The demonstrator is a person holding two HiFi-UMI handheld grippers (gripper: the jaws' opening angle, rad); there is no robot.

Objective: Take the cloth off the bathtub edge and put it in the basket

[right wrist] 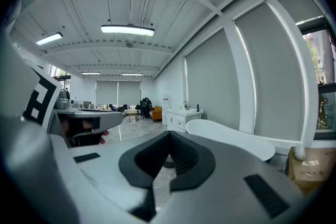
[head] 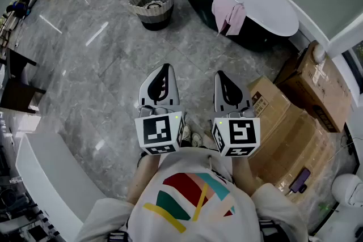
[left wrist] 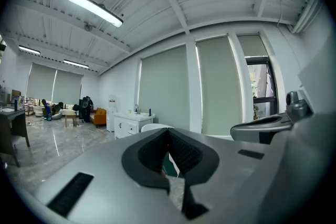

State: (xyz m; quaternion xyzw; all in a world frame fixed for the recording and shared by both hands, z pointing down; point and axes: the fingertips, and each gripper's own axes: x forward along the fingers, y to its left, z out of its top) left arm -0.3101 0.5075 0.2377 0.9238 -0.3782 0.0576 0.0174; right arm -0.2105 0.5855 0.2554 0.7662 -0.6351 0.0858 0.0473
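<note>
Pink cloth (head: 228, 14), soft and creased, draped over the rim of the oval bathtub (head: 266, 5), glossy white inside, dark outside; round woven basket (head: 136, 4) well apart on the grey marbled floor (head: 102, 65); left gripper (head: 164, 68) and right gripper (head: 221, 75) both pressed together, pinching nothing; print on the cardboard box (head: 283, 133) unreadable.

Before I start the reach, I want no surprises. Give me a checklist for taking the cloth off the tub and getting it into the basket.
1. Pink cloth draped over the bathtub edge: ok.
2. Woven basket upright on the floor, left of the tub: ok.
3. Left gripper open for a grasp: not ok, shut and empty.
4. Right gripper open for a grasp: not ok, shut and empty.
5. Grippers at the cloth: not ok, both well short of it.
6. Cardboard boxes out of the path: ok, off to the right.
</note>
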